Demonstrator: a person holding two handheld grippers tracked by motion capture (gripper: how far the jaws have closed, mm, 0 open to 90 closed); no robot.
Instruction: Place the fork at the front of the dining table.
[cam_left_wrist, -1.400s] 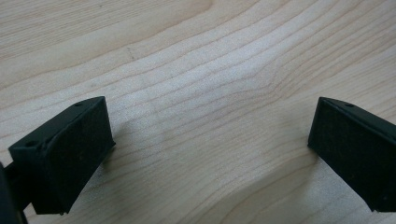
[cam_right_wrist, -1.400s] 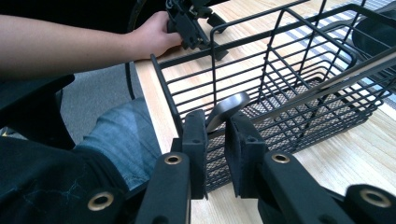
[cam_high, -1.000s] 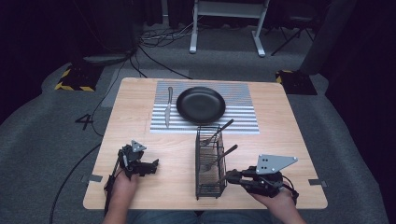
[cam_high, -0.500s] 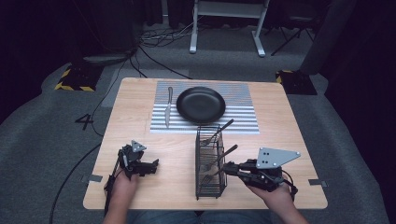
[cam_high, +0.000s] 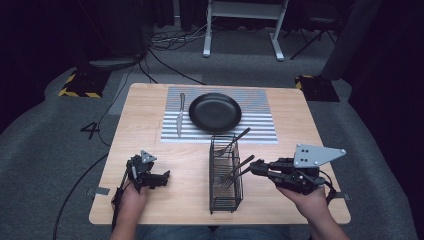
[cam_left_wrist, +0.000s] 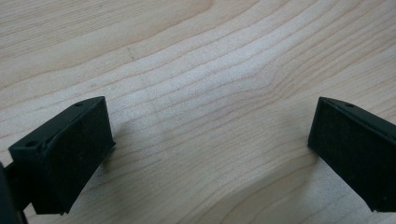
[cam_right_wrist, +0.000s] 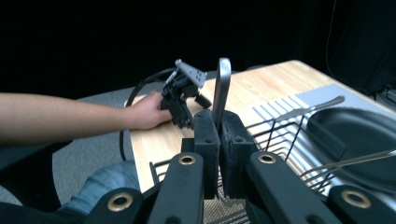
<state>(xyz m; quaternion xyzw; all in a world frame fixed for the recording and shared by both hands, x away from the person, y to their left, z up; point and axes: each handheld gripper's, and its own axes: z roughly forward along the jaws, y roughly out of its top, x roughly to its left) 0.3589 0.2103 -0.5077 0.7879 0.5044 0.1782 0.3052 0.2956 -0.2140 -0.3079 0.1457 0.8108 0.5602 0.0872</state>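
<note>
While its handle is clamped between the right gripper (cam_right_wrist: 219, 140) jaws, a utensil (cam_right_wrist: 221, 93) is held above the wire rack (cam_high: 226, 175), w/ its working end hidden. Left gripper (cam_left_wrist: 210, 154) is rested on the surface (cam_high: 150, 130), jaws apart, nothing btw them.

On the surface (cam_high: 150, 130): one black pan (cam_high: 215, 112), one knife (cam_high: 180, 115), one striped mat (cam_high: 260, 122), one wire rack (cam_high: 225, 192) holding apparently three utensils, two hand-held tools.
</note>
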